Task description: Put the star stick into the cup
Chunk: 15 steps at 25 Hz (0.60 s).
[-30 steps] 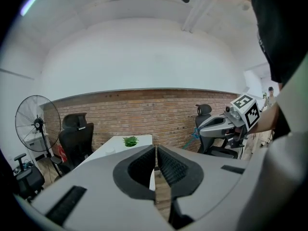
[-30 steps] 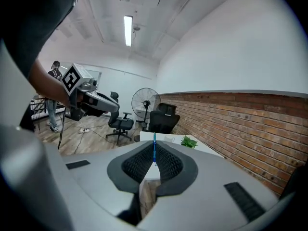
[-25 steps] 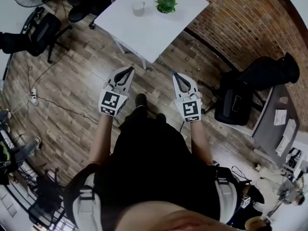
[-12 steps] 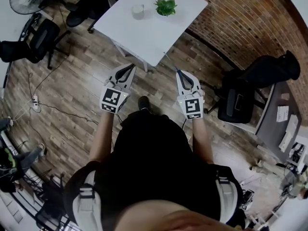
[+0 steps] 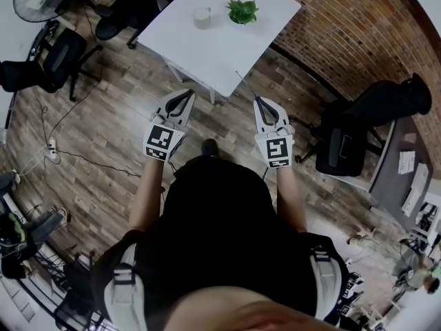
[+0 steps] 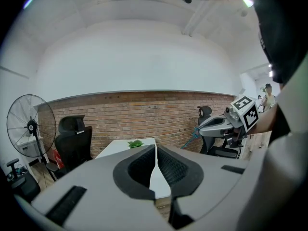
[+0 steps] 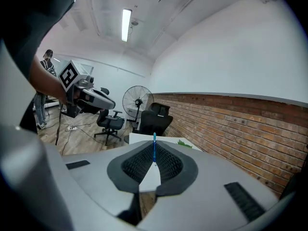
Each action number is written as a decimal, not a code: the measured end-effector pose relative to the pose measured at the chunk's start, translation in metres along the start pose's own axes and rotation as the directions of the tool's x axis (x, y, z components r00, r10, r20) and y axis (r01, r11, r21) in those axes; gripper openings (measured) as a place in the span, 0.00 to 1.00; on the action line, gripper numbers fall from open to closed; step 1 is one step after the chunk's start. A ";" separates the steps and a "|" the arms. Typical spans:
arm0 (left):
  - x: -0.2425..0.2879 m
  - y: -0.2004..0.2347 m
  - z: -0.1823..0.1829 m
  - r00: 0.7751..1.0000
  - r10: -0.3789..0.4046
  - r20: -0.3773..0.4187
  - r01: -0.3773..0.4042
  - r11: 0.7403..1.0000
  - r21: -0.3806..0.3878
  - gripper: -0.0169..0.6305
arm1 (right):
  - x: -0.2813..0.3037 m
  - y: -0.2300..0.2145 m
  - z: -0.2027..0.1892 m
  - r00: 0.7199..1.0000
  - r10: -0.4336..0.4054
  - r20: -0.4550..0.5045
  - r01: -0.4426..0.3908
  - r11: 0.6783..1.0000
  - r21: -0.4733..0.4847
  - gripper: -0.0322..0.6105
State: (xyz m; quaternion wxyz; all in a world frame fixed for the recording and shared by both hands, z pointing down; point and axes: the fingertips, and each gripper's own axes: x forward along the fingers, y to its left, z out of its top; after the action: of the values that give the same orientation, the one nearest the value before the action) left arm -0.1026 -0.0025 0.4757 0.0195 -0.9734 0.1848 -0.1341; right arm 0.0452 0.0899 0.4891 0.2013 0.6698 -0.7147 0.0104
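Bright, even indoor light, coming from a ceiling strip lamp [image 7: 126, 25], blown out white in the right gripper view. Near-white wash on the counter [image 5: 207, 40]; only soft, faint shadows on the floor [image 5: 103, 136]. Strongly bowed toward the edges, black in the corners. Soft focus close up on left tongs [image 6: 156, 150] and right tongs [image 7: 154, 150]; sharper farther back.

No legible text, numbers or brand marks in any view. The cube [image 5: 159, 143] on the left gripper [image 5: 185, 96] and the cube [image 5: 277, 149] on the right gripper [image 5: 257, 100] carry black-and-white square code patterns, not letters. Print on the papers [image 5: 406, 161] on the grey desk [image 5: 386, 179] is too small to read.
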 end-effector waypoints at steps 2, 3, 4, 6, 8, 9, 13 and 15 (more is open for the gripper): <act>-0.002 0.005 -0.003 1.000 -0.003 0.000 0.003 1.000 0.001 0.07 | 0.006 0.004 0.000 1.000 0.001 0.008 -0.001 1.000 -0.012 0.06; -0.003 0.007 -0.004 1.000 -0.004 0.000 0.004 1.000 -0.001 0.07 | 0.009 0.006 0.002 1.000 -0.001 0.004 0.001 1.000 -0.009 0.06; -0.005 0.010 -0.005 1.000 -0.006 0.000 0.006 1.000 -0.003 0.07 | 0.010 0.009 0.004 1.000 -0.003 -0.002 0.003 1.000 -0.003 0.06; -0.008 0.016 -0.007 1.000 -0.011 -0.002 0.011 1.000 -0.003 0.07 | 0.015 0.013 0.006 1.000 -0.008 -0.008 0.008 1.000 0.005 0.06; -0.010 0.022 -0.010 1.000 -0.017 -0.006 0.017 1.000 -0.001 0.07 | 0.020 0.016 0.008 1.000 -0.014 -0.008 0.014 1.000 0.008 0.06; -0.011 0.026 -0.011 1.000 -0.019 -0.008 0.019 1.000 -0.001 0.07 | 0.023 0.018 0.009 1.000 -0.017 -0.008 0.017 1.000 0.010 0.06; -0.012 0.038 -0.015 1.000 -0.014 -0.011 0.014 1.000 -0.001 0.07 | 0.032 0.022 0.009 1.000 -0.019 -0.011 0.019 1.000 0.014 0.06; -0.012 0.042 -0.014 1.000 -0.011 -0.008 0.011 1.000 -0.005 0.07 | 0.034 0.024 0.010 1.000 -0.016 -0.015 0.016 1.000 0.012 0.06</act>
State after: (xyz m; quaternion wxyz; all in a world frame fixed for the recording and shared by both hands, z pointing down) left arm -0.1323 -0.0369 0.4827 0.0156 -0.9739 0.1796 -0.1377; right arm 0.0189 0.0568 0.4962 0.2027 0.6767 -0.7076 0.0179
